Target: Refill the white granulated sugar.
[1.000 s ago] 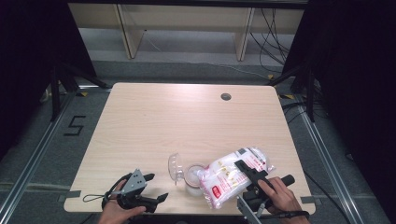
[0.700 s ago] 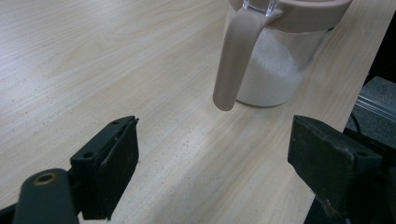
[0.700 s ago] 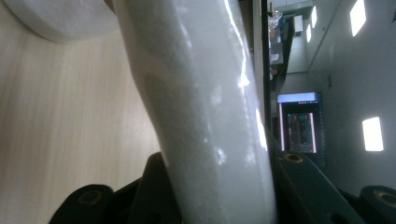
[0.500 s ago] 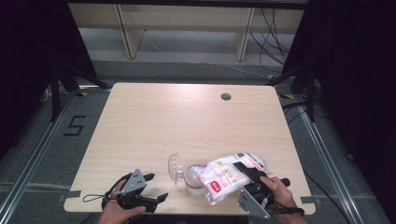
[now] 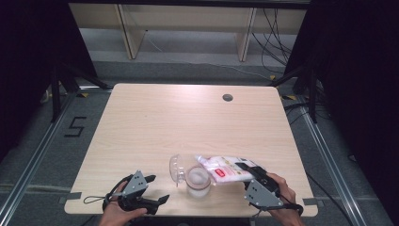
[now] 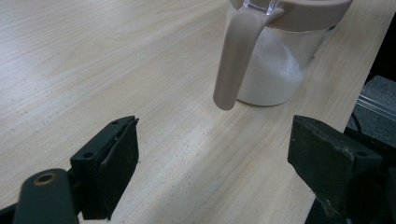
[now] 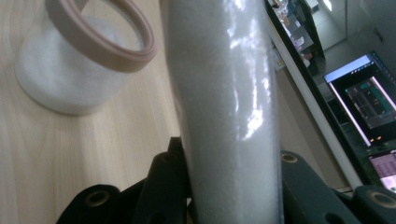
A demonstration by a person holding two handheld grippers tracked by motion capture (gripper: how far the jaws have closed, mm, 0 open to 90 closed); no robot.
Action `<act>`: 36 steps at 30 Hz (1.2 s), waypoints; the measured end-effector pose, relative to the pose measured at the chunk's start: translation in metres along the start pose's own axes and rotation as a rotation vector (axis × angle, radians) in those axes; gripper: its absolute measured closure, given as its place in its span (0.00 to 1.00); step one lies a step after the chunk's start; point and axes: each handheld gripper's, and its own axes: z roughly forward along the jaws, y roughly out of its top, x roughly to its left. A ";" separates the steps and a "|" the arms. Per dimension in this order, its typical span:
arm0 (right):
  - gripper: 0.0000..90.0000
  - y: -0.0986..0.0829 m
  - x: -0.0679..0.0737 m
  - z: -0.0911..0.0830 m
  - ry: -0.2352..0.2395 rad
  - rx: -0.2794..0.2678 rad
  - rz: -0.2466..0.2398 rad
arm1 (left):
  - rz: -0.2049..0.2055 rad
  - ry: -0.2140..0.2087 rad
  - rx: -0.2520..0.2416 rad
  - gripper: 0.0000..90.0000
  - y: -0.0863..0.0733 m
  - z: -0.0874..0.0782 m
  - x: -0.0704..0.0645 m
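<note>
- The right tool (image 5: pixel 250 172) grips a bag (image 5: pixel 225 168) of white grains, its jaws closed tight on the bag's near end.
- The bag lies almost flat in the air, and its long side runs from the right tool out toward the jar (image 5: pixel 196 179).
- The far end of the bag sits just above the jar's open mouth, near its right rim.
- The jar stands upright near the front edge of the worktop (image 5: pixel 188 122), between the 2 tools. It already has some white grains in the bottom.
- The jar's clear lid (image 5: pixel 175 168) is flipped open on its far left side, so the mouth is free.
- In the right tool view the bag (image 7: pixel 229 107) fills the middle and the jar's ring (image 7: pixel 100 37) is to the upper left, a bit lower than the bag's end.
- The left tool (image 5: pixel 153 188) rests low on the worktop, jaws wide apart, holding nothing.
- The left tool points at the jar (image 6: pixel 275 70), which is near but not touching it.
- To pour, I think the bag's far end must tip down over the mouth, so the right tool matters most.
</note>
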 end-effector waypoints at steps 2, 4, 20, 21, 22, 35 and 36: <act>0.85 -0.003 -0.003 0.004 0.008 -0.023 0.042 | -0.002 -0.002 0.003 0.18 0.000 -0.001 0.000; 0.85 -0.004 -0.005 0.005 0.014 -0.029 0.044 | -0.001 0.002 0.004 0.18 0.000 -0.001 0.000; 0.86 -0.020 -0.014 0.034 0.053 -0.050 0.256 | 0.026 0.003 0.011 0.18 0.001 -0.001 0.002; 0.86 -0.022 -0.015 0.036 0.054 -0.054 0.281 | 0.018 0.001 0.003 0.18 0.001 -0.001 0.002; 0.86 -0.024 -0.016 0.039 0.057 -0.063 0.288 | 0.014 0.002 -0.003 0.18 0.001 -0.001 0.002; 0.87 -0.040 -0.019 0.055 0.068 -0.075 0.386 | 0.020 0.013 0.023 0.18 0.000 -0.002 0.002; 0.87 -0.041 -0.019 0.054 0.066 -0.074 0.404 | 0.020 0.013 0.023 0.18 0.000 -0.002 0.002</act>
